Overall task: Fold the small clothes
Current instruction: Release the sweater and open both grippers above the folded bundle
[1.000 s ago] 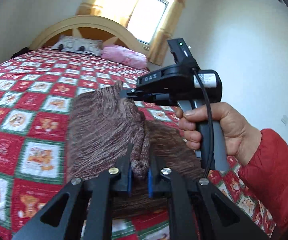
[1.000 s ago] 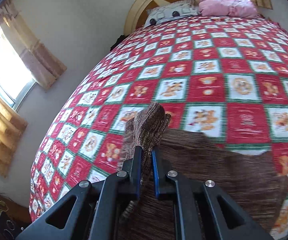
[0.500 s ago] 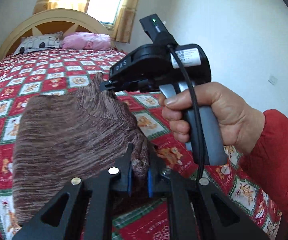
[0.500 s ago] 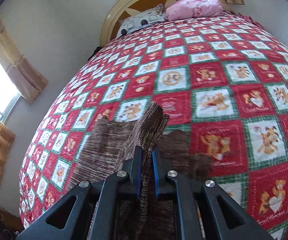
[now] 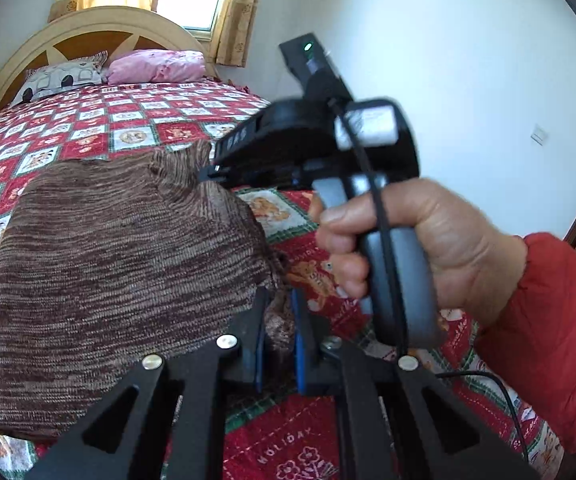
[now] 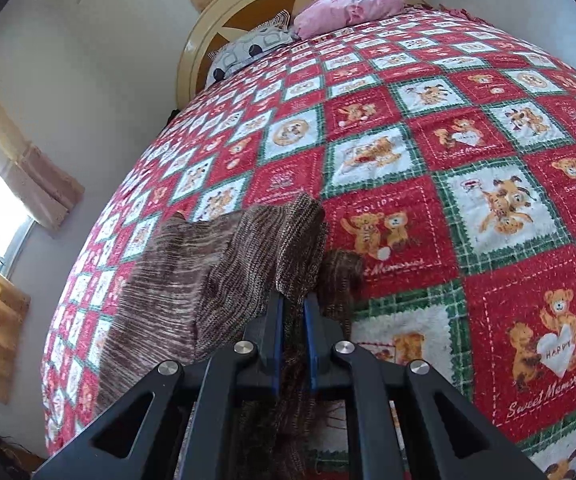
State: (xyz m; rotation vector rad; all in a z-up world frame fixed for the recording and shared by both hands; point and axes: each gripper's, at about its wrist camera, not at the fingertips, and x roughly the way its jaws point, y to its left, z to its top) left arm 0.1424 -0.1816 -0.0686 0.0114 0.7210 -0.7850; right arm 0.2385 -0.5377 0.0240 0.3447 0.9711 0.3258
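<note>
Item: brown marled knit garment (image 5: 120,264), ribbed, lying partly spread over the bed's patchwork quilt (image 6: 467,168). In the left wrist view it fills the area from 8 to 11 o'clock; its near edge is bunched into a thick wad at the centre.

Left hand-held gripper (image 5: 278,320): jaws drawn together and clamped on that bunched edge of the knit, blue pads pressing on the fabric from either side. Sits at 6 o'clock of its own view.

Right hand-held gripper (image 6: 293,320): jaws likewise closed on a fold of the same garment; the cloth rises above the pads as a ribbed peak toward 12 o'clock and trails down between the fingers toward 6 o'clock. In the left wrist view its black body (image 5: 315,148) stands at 1 o'clock, tip touching the knit's upper corner.

Person's hand (image 5: 419,240): wrapped around the right gripper's grey handle, at 3 o'clock of the left view; red sleeve (image 5: 543,336) at 4 o'clock; a black cable runs down over the handle.

Quilt: red, white and green squares printed with bears, covering the whole bed.

Pillows: one pink (image 6: 347,8), one grey with dark spots (image 6: 252,50), side by side against the cream arched headboard (image 5: 88,28), at 11 o'clock in the left view.

Window curtains (image 5: 232,12): yellow, behind the headboard.
</note>
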